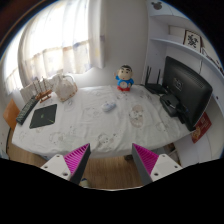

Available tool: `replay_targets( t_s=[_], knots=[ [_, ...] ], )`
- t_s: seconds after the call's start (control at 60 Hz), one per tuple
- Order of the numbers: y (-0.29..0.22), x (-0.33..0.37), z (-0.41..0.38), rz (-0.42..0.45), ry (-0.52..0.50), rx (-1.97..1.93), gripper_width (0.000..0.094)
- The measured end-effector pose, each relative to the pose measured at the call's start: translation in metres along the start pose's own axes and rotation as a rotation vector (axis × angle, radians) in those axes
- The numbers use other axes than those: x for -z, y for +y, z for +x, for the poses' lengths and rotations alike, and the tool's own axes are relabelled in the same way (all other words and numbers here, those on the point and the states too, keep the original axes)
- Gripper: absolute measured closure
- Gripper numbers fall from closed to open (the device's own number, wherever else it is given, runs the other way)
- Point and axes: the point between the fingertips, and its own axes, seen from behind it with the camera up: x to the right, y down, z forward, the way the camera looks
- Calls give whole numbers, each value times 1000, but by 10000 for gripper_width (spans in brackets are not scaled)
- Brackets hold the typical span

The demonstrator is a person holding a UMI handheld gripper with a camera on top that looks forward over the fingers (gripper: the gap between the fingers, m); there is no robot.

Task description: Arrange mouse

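Observation:
A small white mouse (109, 107) lies on the table's white patterned cloth (100, 125), well beyond my fingers and a little ahead of the blue and white figurine (125, 78). My gripper (112, 160) is open and empty, held over the wooden floor short of the table's near edge. The pink pads (78, 160) stand wide apart with nothing between them.
A monitor (186, 88) stands on the table's right with a black router (153, 82) beside it. A dark mouse mat (43, 116), a keyboard (27, 110) and a plush toy (65, 87) sit at the left. A curtained window is behind, with shelves at the back right.

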Motion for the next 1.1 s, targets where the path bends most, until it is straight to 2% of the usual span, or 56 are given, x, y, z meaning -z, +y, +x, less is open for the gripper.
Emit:
replay_targets(
  t_s=[0.317,0.5,0.767,1.1],
  knots=[
    [-1,-7,-2,16,-10,25,80],
    [-12,-26,0,73,-17,11,80],
    [-29,-95,-4,199,-11,8,82],
    [-56,-194,-28,267,-18,81,84]
  ],
)
